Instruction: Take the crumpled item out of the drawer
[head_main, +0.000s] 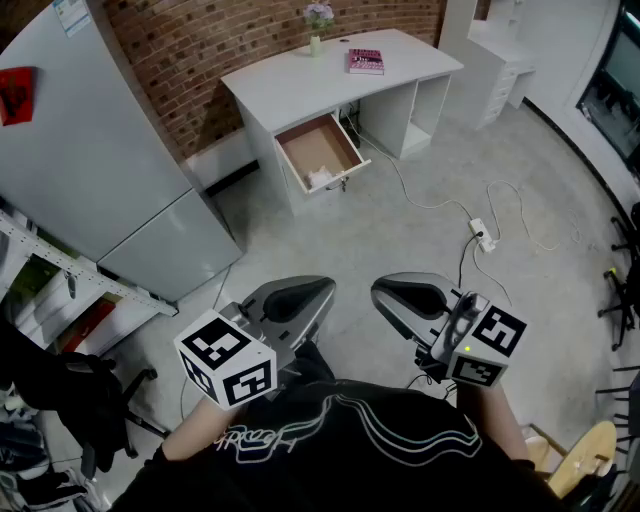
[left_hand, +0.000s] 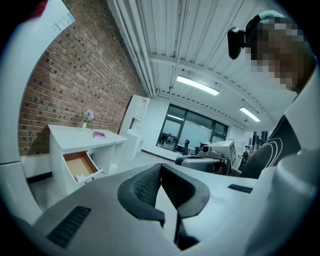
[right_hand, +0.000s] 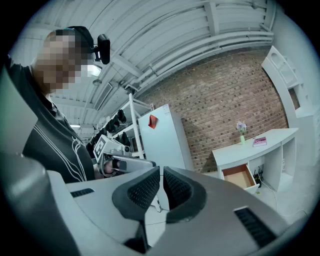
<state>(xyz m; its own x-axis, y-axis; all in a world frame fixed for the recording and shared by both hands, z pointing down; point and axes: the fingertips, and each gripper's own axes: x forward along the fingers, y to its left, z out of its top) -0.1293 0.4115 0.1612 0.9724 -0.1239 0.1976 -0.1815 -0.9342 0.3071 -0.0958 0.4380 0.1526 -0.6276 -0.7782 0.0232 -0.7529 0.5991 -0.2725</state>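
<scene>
One fridge (head_main: 120, 170) stands at far left in the head view, against the brick wall (head_main: 200, 50). A red item (head_main: 15, 95) is fixed to its upper part. Below the fridge, a rack (head_main: 60, 280) runs along the left edge.

Left gripper (head_main: 322, 290): held low, near the person's body, above the floor (head_main: 420, 230) and well apart from the desk (head_main: 290, 85). Its marker cube (head_main: 228, 362) faces the head camera. In the left gripper view the jaws are clenched. The ribbed pads (left_hand: 145, 186) meet at the tips, and nothing sits between them.

Desk: white, set against the brick wall. On top, a vase (head_main: 317, 30) with flowers stands near the wall, and a pink book (head_main: 365, 61) lies to its right. One drawer (head_main: 345, 135) is pulled out, with a brown bottom.

Crumpled item (head_main: 320, 178): white, lying inside the drawer in the front corner, against the front panel. Neither gripper is near it.

Right gripper (head_main: 385, 293): held just beside the left one, at the same height, apart from it. In the right gripper view the jaws are clenched. The pads (right_hand: 142, 190) stand all but touching, and nothing sits between them.

Right of the grippers, a power strip (head_main: 483, 235) lies on the floor with white cable looping away from it. A white cabinet (head_main: 500, 70) with small drawers stands at upper right, beside the desk.
</scene>
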